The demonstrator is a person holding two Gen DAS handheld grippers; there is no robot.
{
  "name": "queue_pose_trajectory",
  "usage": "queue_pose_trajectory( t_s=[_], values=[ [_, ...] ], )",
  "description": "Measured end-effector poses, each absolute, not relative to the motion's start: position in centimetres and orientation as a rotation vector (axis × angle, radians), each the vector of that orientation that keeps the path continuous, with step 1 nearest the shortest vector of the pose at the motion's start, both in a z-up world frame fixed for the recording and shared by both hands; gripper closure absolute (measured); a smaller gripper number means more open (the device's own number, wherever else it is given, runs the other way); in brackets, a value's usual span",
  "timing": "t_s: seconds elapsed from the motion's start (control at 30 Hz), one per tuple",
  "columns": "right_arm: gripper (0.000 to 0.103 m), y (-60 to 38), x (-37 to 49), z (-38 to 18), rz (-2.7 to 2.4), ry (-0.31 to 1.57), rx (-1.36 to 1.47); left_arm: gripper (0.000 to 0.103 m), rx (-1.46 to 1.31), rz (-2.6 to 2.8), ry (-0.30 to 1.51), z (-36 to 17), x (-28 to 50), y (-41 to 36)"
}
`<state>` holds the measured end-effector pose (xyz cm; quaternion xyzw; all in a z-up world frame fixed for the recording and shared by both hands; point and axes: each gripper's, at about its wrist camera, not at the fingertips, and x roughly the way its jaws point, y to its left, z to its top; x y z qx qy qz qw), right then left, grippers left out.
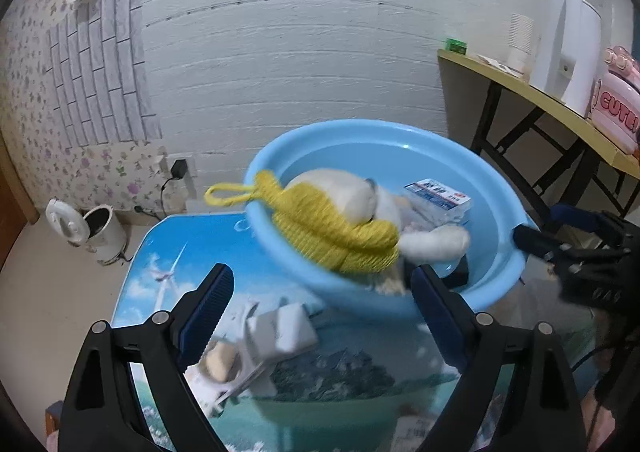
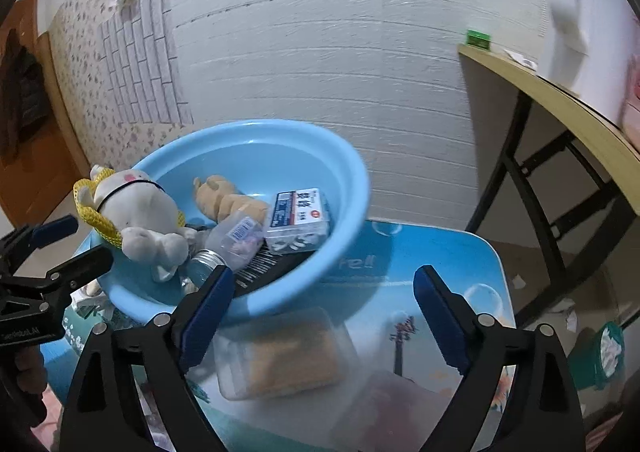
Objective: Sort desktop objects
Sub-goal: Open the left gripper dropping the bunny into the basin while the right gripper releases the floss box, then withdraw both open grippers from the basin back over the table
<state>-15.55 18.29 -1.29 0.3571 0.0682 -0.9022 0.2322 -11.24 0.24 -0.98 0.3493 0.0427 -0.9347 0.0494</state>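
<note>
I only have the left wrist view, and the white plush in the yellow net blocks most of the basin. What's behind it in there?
Observer: A tan plush bear lies in the blue basin, behind the white plush.
Operator: Anything near the plush's feet?
Observer: A clear bottle with a metal cap lies there on its side.
Operator: What's in front of the right gripper?
Observer: A clear box with something tan inside, on the table just outside the basin.
</note>
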Motion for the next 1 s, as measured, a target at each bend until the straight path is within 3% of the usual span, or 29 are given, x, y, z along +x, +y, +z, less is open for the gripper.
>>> queue_pose_trajectory(
  t_s=[1.0],
  values=[
    [0.010,25.6,-11.2,-6.1,-2.568,0.140,1.269,0.008,1.154,-2.579,0.202,-6.7,-4.0,-6.3]
  ],
)
